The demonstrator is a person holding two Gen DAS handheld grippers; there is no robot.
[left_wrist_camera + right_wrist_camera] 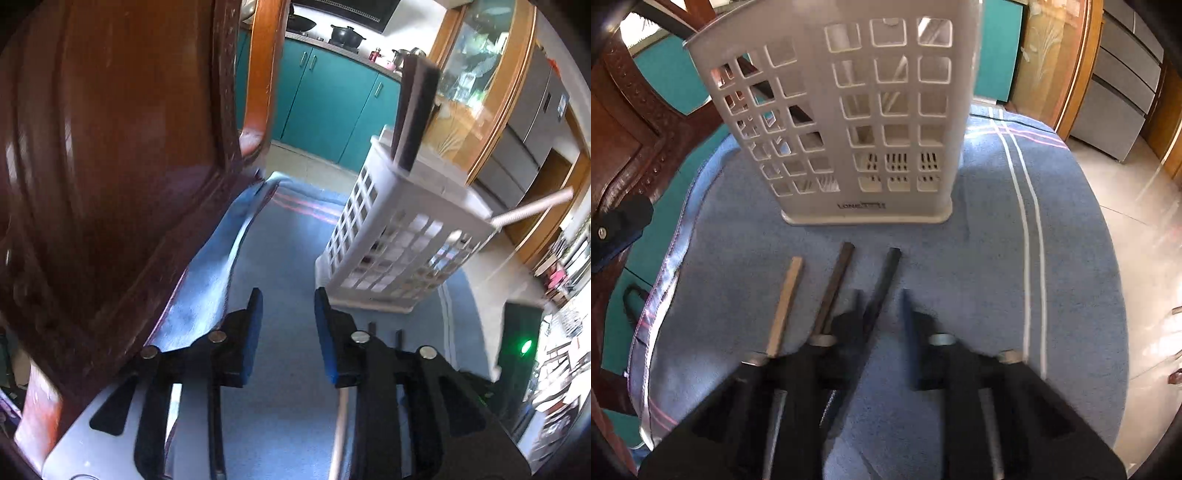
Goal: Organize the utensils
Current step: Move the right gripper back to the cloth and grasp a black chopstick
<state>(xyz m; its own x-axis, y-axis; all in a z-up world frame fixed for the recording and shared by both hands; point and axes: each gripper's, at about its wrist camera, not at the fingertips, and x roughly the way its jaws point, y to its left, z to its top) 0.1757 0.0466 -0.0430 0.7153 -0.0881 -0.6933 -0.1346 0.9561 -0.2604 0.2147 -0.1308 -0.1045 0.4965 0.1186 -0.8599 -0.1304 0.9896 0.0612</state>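
A white lattice utensil holder (388, 240) (827, 110) stands on a blue cloth (280, 240) (960, 277). A wide dark handle (417, 110) sticks up out of it, and a pale stick (535, 203) juts from its right side. In front of the holder lie a pale stick (790, 295), a brown stick (836, 288) and a black stick (888, 273). My right gripper (881, 293) hangs low over them with its jaws apart, and the black stick runs along the inner side of its left finger. My left gripper (288, 295) is open and empty, just left of the holder's base.
A carved dark wooden chair (110, 166) (628, 147) rises close on the left, against the cloth's edge. To the right the cloth ends, and tiled floor (1137, 221) lies below. Teal kitchen cabinets (325, 103) stand behind.
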